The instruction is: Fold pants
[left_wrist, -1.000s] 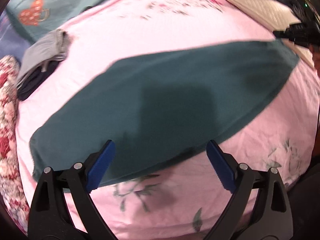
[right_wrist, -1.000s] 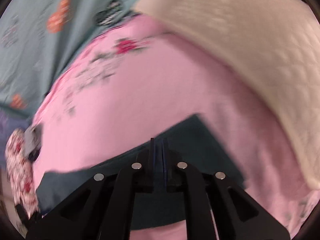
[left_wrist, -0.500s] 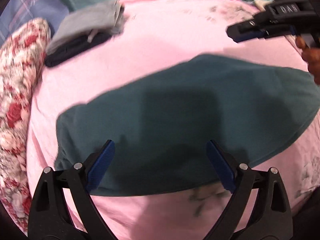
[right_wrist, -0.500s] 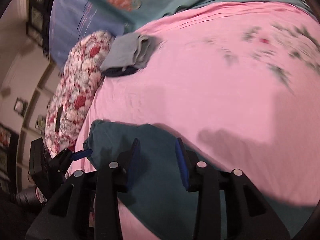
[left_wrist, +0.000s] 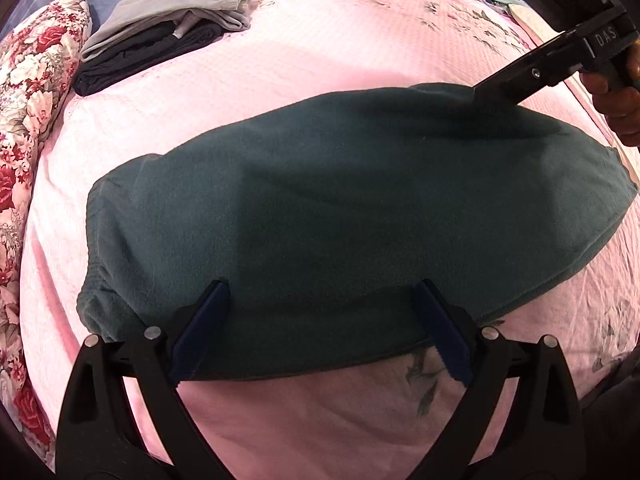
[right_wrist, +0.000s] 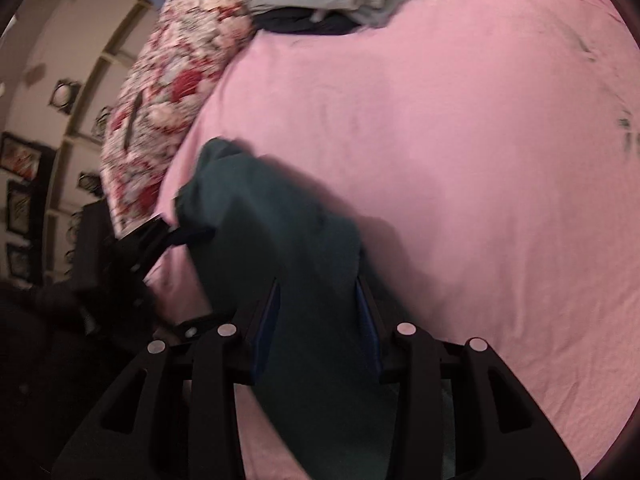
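- Pink floral bedsheet (left_wrist: 360,40) covers the bed; a red rose-print pillow (left_wrist: 28,100) runs along the left edge.
- Far left on the bed sits a stack of folded clothes (left_wrist: 168,36), grey on top of dark, likely finished items parked clear of the work area.
- Dark teal pants (left_wrist: 340,208) lie flat mid-bed, already folded to a broad oblong running left to right, with the gathered waistband end at the left.
- Left tool (left_wrist: 320,336) hovers over the near edge of the pants, fingers spread wide, nothing between them; looks poised to pin or pick up that near hem.
- Right tool (right_wrist: 316,320) sits over the far right part of the pants, partly open, blue pads either side of the cloth but not visibly pinching it; the right wrist view is blurred, so contact is unclear.
- In the left wrist view its tip comes down onto the far edge of the cloth, with the person's hand (left_wrist: 616,104) behind it.
- Judgement: the tools are placed at opposite edges to set up another fold across the length; not yet begun.
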Motion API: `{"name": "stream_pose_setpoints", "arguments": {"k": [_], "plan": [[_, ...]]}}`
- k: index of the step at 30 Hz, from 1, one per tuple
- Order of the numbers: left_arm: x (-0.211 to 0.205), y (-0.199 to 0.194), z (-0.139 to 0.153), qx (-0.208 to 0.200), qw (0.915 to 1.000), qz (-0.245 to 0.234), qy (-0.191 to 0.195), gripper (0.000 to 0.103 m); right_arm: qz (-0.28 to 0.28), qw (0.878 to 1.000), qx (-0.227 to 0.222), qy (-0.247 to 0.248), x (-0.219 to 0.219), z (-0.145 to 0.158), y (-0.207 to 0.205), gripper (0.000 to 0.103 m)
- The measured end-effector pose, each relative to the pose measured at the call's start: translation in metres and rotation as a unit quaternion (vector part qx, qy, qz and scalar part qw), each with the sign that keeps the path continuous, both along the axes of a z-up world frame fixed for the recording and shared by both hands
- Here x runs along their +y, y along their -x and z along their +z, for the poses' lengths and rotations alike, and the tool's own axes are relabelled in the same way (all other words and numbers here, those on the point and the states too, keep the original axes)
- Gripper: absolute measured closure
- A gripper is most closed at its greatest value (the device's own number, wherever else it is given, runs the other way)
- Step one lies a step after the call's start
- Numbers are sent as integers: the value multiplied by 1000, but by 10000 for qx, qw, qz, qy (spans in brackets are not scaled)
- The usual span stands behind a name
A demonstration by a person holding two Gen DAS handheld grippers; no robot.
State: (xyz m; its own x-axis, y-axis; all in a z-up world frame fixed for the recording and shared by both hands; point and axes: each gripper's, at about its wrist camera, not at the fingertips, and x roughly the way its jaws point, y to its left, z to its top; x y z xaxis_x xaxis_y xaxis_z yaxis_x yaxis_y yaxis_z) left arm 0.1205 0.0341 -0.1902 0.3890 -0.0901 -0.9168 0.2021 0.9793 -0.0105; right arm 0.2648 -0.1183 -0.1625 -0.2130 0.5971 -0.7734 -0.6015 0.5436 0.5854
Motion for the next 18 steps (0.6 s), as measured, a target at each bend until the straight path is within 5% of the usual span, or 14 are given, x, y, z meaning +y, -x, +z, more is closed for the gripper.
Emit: {"name": "stream_pose_setpoints", "arguments": {"k": [6,9,14,18], "plan": [[0,-3,-2,54,10000,-60,3,5,395,9968,637,-261,2,-7,-1,62],[1,-6,-2,79,9999,-77,-2,5,371,9982,478,-39,14,-15,-7,55],[3,-15,-6,85,9999,-89,5,3,638,9891,1222,-510,32,-22,-11,41],[3,-17,-6,89,9999,-87,-6,2,431,9912,1216,-305,37,-32,-17,36]]}}
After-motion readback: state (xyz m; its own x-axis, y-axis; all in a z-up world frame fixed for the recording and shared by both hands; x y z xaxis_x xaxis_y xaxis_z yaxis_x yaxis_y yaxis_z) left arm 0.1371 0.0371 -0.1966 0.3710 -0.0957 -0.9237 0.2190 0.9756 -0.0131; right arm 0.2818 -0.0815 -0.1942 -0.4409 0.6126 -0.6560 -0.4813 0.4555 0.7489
